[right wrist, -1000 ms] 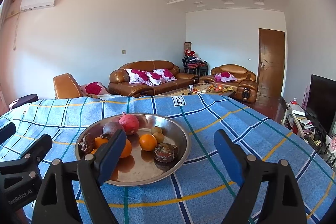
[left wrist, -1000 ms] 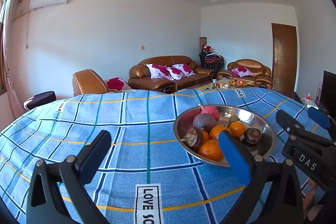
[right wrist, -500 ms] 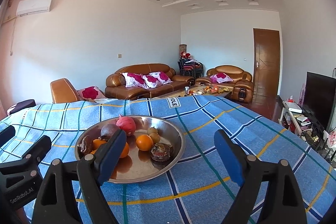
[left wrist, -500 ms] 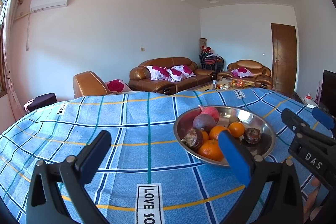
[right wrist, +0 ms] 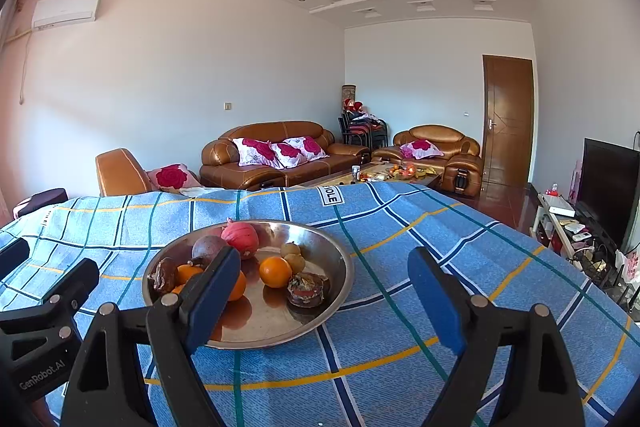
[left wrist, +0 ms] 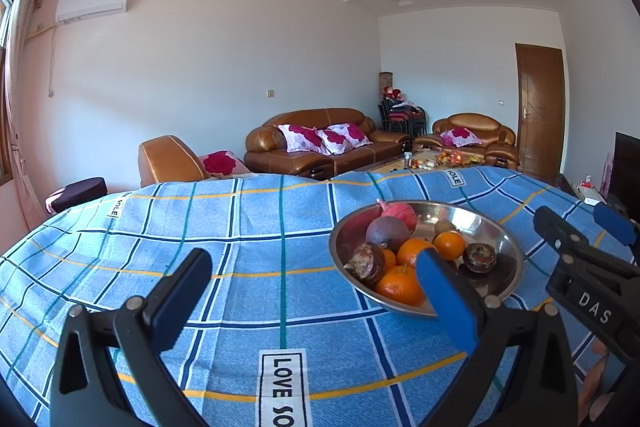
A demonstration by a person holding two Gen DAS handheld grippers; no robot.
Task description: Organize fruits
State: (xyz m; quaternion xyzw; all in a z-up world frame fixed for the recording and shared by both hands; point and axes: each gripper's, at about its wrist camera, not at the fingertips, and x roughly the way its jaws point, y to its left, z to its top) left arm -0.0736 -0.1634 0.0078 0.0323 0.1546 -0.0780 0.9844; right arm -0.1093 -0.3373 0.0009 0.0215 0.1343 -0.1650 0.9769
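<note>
Steel bowl (right wrist: 340,259) (television (right wrist: 608,187) right view only).

- Left of the metal bowl (left wrist: 505,243), the blue checked cloth (left wrist: 224,235) lies bare.
- Right of the bowl, the cloth lies bare to the table edge.
- Fruit crowds the bowl's left half.

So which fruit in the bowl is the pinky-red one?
Look in the steel bowl on the blue checked tablecloth. At its far rim sits the pomegranate, beside a dark purple fruit. It alone is pinkish-red, with a little pointed crown.
</note>
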